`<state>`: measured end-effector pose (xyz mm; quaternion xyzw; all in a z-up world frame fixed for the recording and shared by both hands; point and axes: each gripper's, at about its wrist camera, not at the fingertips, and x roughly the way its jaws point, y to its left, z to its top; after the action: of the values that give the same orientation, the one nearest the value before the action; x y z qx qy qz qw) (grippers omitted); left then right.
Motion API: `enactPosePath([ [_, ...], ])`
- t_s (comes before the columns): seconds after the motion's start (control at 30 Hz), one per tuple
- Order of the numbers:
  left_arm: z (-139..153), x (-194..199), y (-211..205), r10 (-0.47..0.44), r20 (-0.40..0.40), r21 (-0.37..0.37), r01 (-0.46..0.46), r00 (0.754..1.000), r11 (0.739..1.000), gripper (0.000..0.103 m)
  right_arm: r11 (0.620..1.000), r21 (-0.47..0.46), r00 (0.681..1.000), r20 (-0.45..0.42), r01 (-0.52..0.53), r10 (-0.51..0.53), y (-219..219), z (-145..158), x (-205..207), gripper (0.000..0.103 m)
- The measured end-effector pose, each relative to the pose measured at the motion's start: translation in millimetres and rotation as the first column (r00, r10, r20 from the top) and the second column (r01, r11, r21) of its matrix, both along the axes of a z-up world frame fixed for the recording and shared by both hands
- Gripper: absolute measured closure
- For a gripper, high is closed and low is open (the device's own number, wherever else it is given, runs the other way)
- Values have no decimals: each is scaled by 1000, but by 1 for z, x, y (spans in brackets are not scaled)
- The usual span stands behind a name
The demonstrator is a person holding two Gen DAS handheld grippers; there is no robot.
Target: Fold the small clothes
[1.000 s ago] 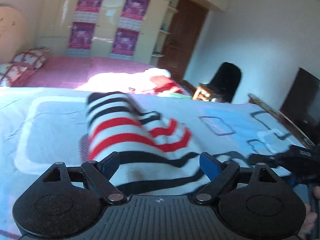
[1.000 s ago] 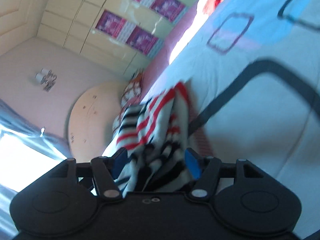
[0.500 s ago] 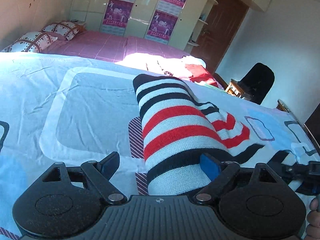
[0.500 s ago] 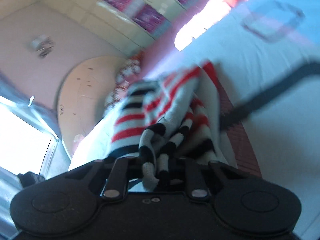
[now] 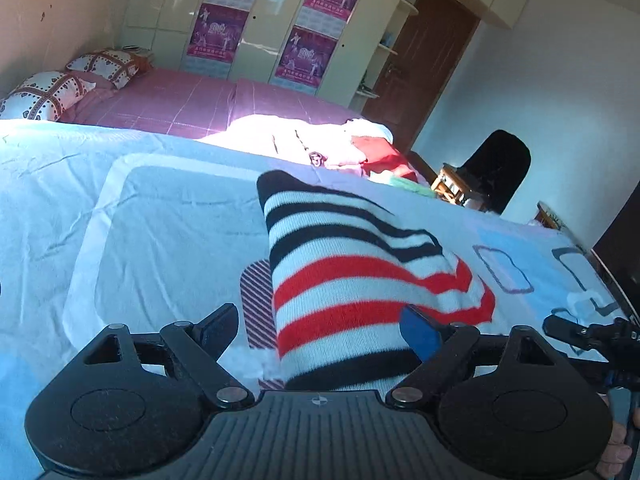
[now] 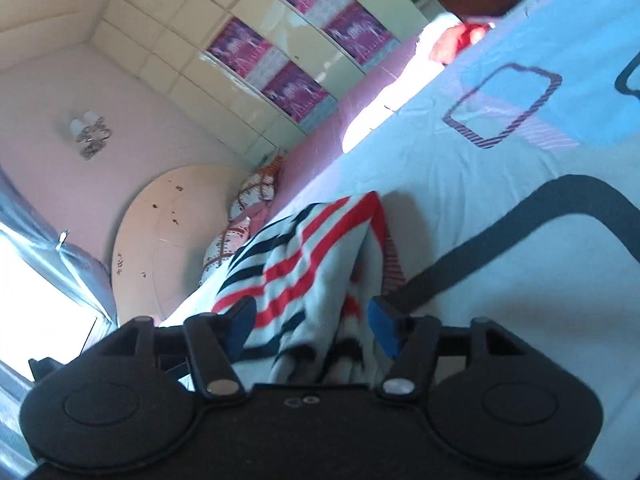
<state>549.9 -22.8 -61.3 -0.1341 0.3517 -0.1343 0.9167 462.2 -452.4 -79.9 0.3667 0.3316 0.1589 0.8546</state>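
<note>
Striped garment on the bed between two spread tools

The striped garment [image 5: 352, 280] lies bunched on the blue-patterned bedsheet [image 5: 160, 216]. The left tool [image 5: 320, 332] stands wide, pads not pressing the cloth. The right tool [image 6: 310, 320] has just been opening, jaws apart, with the garment's near end loose between them.

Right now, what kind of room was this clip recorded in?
Most likely a home bedroom. A bed with a pink sheet carries patterned pillows, a tall wardrobe lines the far wall, and the striped garment lies on a light blue bedspread.
</note>
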Motion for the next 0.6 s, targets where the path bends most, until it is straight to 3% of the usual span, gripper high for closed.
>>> enactPosePath([
  [0.07, -3, 14, -1, 7, -16, 17, -7, 1000, 1000, 16, 1000, -21, 1000, -28, -4, 4, 2, -5, 23, 53],
  [0.17, -14, 36, -6, -7, -68, 23, 9, 998, 1000, 16, 998, -46, 998, -49, -34, 32, 12, -15, 52, 72],
  [0.23, -22, 42, -6, -5, -82, 11, 5, 997, 1000, 16, 993, -106, 998, -33, -57, 54, 21, -10, 60, 78],
  [0.27, -26, 44, -5, 4, -88, 3, -4, 996, 1000, 16, 983, -172, 998, -5, -64, 64, 27, -5, 59, 92],
  [0.33, -33, 43, -3, 9, -90, -8, -10, 996, 1000, 16, 945, -318, 992, 69, -78, 105, 41, 7, 50, 94],
  [0.4, -39, 40, -4, 7, -86, -16, -8, 996, 1000, 16, 910, -406, 994, 28, -85, 105, 48, -6, 50, 94],
  [0.5, -36, 43, -6, 1, -96, -17, -2, 995, 1000, 16, 924, -372, 994, 29, -91, 109, 42, 0, 48, 90],
  [0.6, -12, 47, -6, 0, -10, 4, 0, 1000, 1000, 16, 931, -365, 988, 137, -14, 68, 33, 22, 45, 77],
])
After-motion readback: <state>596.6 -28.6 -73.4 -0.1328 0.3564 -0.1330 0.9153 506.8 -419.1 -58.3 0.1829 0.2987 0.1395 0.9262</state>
